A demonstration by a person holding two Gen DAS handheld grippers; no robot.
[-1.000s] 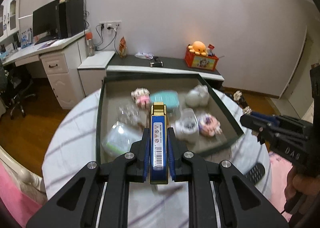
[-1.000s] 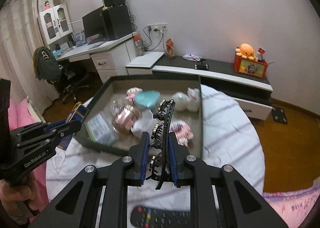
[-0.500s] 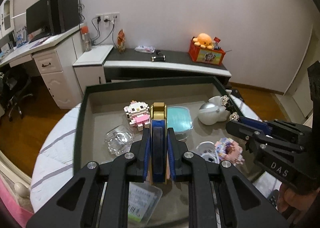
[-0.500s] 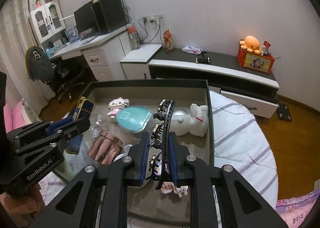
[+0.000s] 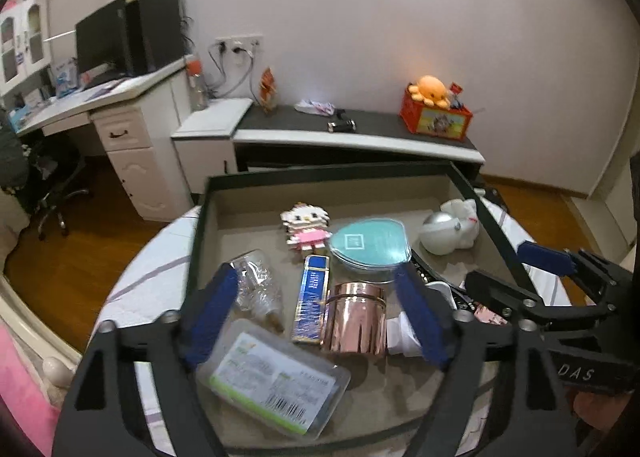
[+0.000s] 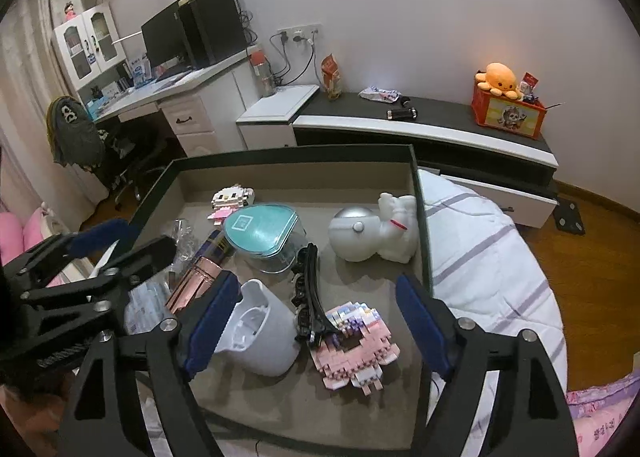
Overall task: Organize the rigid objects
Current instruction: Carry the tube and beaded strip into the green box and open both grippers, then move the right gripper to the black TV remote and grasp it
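Note:
A dark-rimmed tray (image 5: 202, 217) (image 6: 422, 225) on the round table holds several objects. The blue and gold box (image 5: 311, 299) lies flat in it, beside a rose-gold can (image 5: 355, 319). My left gripper (image 5: 316, 313) is open and empty above them. The black hair claw clip (image 6: 308, 289) lies in the tray between a white cup (image 6: 260, 329) and a pink block figure (image 6: 354, 345). My right gripper (image 6: 312, 321) is open and empty above the clip.
The tray also holds a teal-lidded container (image 5: 370, 245), a pink-and-white block kitty figure (image 5: 305, 227), a white and silver toy (image 6: 372, 233), a clear plastic bottle (image 5: 256, 289) and a labelled plastic pack (image 5: 272, 377). A striped cloth (image 6: 488, 269) covers the table.
Both grippers have opened. The left one let go of the blue and gold box and the right one let go of the black clip; both things now lie in the tray.

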